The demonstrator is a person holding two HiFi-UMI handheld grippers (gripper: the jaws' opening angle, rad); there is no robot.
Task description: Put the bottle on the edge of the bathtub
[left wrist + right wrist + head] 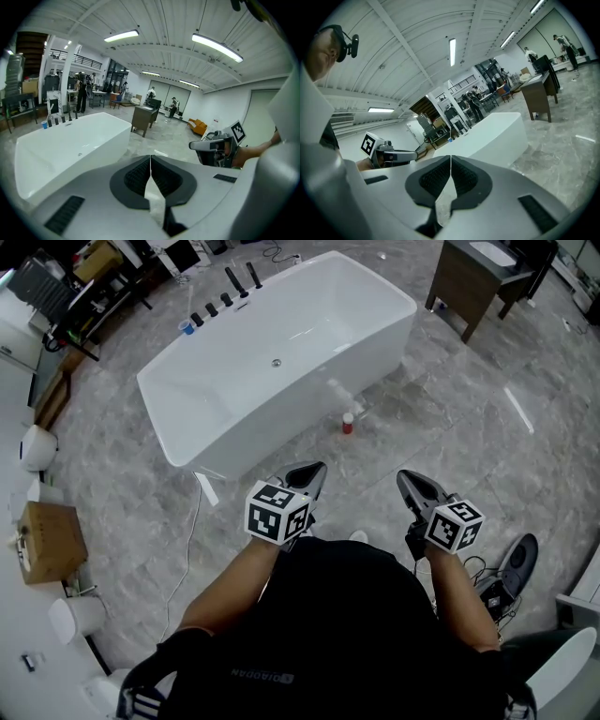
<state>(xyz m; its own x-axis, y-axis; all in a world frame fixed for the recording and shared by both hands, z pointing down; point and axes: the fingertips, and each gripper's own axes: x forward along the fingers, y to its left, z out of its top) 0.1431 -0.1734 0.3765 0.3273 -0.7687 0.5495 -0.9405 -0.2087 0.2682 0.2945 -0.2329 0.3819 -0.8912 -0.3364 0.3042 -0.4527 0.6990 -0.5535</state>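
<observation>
A small red bottle (348,423) with a pale top is seen standing upright on the grey marbled floor (450,427). It is just beside the near long wall of the white bathtub (187,418), not on its rim.

In the head view the bottle is placed ahead of both grippers and well apart from them. It lies at about one o'clock from the left gripper (312,474) and at about eleven o'clock from the right gripper (411,486), roughly midway between the lines along which they point. It is touched by neither.

The left gripper's jaws are pressed together, with the ribbed black pads met along a thin seam and nothing pinched between them. In the left gripper view the bathtub is spread over the nine o'clock side, and the right gripper with its marker cube is seen at three o'clock. The right gripper's jaws are likewise pressed together on nothing. In the right gripper view the bathtub is seen at about one o'clock and the left gripper at nine o'clock.

In the head view the bathtub is laid diagonally, from about nine o'clock up toward one o'clock. A row of black tap fittings (230,292) is lined along its far rim at eleven o'clock, with a blue cup (187,326) beside them. A wooden cabinet (466,282) is placed at one o'clock and a cardboard box (47,540) at nine o'clock. A white cable (192,531) is trailed over the floor from the bathtub's near corner.
</observation>
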